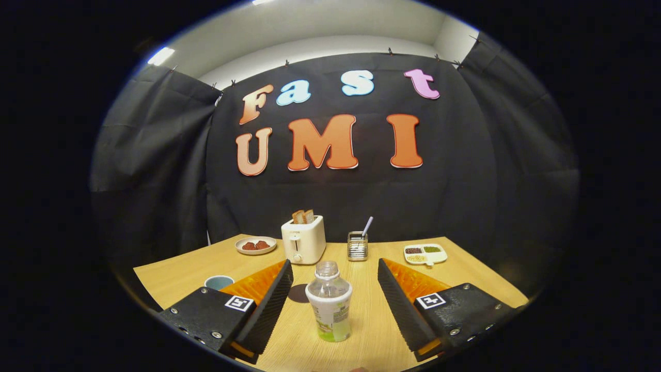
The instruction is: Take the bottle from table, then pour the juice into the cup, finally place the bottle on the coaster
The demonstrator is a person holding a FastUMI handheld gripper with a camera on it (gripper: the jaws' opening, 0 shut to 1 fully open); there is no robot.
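Note:
A small clear bottle (329, 302) with a white and green label and green juice at its bottom stands upright on the wooden table (175, 276). It has no cap on. My gripper (334, 276) is open, with a finger on each side of the bottle and a gap to both. A round dark coaster (298, 293) lies on the table just behind the bottle, close to the left finger. A blue-green cup (219, 282) stands further left, partly hidden behind the left finger.
Along the far side of the table stand a plate (255, 245) with red food, a white toaster (303, 239) holding bread, a wire holder (357, 246) with a utensil, and a divided dish (425, 253) of grains. Black cloth walls close in the booth.

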